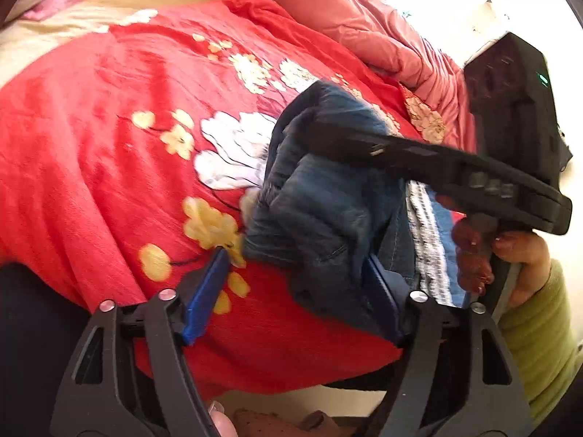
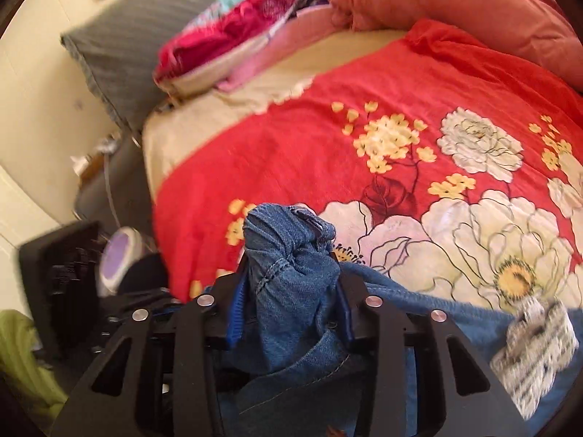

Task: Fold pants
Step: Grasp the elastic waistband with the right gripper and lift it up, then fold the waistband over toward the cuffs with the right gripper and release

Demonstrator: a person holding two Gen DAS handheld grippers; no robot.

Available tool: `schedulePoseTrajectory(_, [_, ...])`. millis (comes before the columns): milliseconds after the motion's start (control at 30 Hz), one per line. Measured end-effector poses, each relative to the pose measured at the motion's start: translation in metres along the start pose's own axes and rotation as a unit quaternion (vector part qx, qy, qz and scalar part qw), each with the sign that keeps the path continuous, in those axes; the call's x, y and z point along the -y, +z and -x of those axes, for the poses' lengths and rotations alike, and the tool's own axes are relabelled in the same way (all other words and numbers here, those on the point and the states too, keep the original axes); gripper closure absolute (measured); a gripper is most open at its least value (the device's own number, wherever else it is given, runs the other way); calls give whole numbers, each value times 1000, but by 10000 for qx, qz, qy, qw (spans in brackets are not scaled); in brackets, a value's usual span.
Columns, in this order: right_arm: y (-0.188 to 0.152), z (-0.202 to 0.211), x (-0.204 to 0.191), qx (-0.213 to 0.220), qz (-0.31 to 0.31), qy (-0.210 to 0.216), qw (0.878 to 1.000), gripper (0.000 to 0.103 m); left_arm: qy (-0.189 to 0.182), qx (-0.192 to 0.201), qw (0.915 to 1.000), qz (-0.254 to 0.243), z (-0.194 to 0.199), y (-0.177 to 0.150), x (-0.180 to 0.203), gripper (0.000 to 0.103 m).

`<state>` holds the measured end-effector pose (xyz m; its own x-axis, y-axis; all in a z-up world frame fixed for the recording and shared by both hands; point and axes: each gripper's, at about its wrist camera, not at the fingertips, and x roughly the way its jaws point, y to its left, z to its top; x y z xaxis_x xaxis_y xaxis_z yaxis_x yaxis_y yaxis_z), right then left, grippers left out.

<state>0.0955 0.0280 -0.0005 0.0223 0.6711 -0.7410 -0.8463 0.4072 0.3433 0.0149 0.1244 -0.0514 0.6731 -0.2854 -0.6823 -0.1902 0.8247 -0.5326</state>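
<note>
While the left gripper (image 1: pixel 297 291) hangs with jaws spread wide, denim sagging between them but unpressed, blue jeans (image 1: pixel 320 196) lie bunched on a red floral blanket (image 1: pixel 109 116) covering the bed. At right, the right gripper (image 2: pixel 289 302) has its jaws pinched on a bunched denim fold.

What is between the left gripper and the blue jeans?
Nothing visible. The blue denim jeans already bunch against the left gripper's right blue finger, with its fingers spread wide. The right gripper crosses above, clamped on a denim bunch, not blocking.
</note>
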Motion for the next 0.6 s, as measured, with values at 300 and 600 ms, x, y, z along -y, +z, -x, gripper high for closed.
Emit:
schedulePoseTrajectory(300, [-17, 70, 9, 652, -167, 107, 9977, 66, -547, -258, 9982, 48, -10, 4, 35, 38])
schedulePoseTrajectory(600, [-46, 131, 52, 1203, -570, -60, 9911, 66, -692, -265, 9957, -557, -18, 11, 107, 54])
